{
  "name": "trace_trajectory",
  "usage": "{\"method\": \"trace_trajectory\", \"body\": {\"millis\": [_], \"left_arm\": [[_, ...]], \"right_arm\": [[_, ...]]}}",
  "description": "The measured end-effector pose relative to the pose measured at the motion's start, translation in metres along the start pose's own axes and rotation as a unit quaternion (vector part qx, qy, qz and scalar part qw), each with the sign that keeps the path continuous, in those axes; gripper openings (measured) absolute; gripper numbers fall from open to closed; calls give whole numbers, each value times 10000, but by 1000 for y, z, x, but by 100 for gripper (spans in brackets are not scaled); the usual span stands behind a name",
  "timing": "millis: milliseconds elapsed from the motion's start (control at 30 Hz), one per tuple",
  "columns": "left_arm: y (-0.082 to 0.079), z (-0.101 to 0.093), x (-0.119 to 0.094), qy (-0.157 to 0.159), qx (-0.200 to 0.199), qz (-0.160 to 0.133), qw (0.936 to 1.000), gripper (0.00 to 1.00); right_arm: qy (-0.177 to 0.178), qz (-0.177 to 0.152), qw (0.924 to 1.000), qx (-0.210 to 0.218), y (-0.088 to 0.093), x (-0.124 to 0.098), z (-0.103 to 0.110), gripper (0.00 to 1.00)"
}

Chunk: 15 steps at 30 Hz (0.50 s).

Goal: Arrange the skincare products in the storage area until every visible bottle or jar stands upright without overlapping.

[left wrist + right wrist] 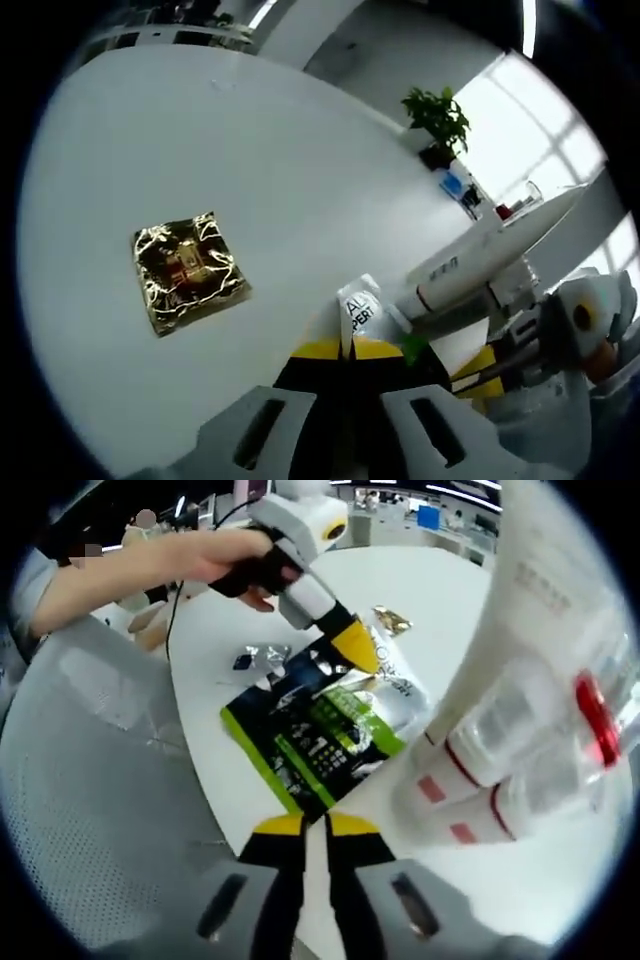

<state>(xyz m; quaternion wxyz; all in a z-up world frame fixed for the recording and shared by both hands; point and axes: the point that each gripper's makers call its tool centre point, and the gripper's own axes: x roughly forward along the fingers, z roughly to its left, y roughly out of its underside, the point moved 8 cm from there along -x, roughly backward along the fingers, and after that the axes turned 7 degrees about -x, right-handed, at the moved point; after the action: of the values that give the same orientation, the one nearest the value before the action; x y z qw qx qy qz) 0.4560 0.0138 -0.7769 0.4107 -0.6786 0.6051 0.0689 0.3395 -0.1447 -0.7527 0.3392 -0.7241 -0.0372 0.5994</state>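
Left tongs (352, 645) reach in from upper left in right gripper view, hand (225, 565) wrapped on grip, yellow tips shut together, pressing on green pouch (320, 730) lying flat on white desk (250, 180). Right tongs (310, 830) closed, tips touching, at pouch's near edge. White tubes (530, 710) close by, beside pouch. Gold packet (188, 272) sits apart amid open desk; desk edge near chair (110, 810).

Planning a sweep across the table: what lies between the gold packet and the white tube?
In the left gripper view, only bare white table lies between the gold packet and the white tube.
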Motion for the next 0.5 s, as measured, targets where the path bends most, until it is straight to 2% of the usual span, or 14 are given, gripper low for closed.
{"method": "trace_trajectory", "body": {"millis": [100, 133, 367, 500], "left_arm": [[2, -4, 0, -22, 25, -1, 10000, 0], [3, -5, 0, -27, 27, -2, 10000, 0], [3, -7, 2, -35, 64, -21, 10000, 0], [1, -8, 1, -32, 151, -89, 9998, 0]], "right_arm": [[22, -158, 9999, -41, -7, -2, 4, 8], [115, -322, 9994, -59, -12, -1, 4, 9], [330, -561, 9975, -269, -33, 12, 5, 10], [379, -468, 9973, -423, -36, 21, 5, 14]]}}
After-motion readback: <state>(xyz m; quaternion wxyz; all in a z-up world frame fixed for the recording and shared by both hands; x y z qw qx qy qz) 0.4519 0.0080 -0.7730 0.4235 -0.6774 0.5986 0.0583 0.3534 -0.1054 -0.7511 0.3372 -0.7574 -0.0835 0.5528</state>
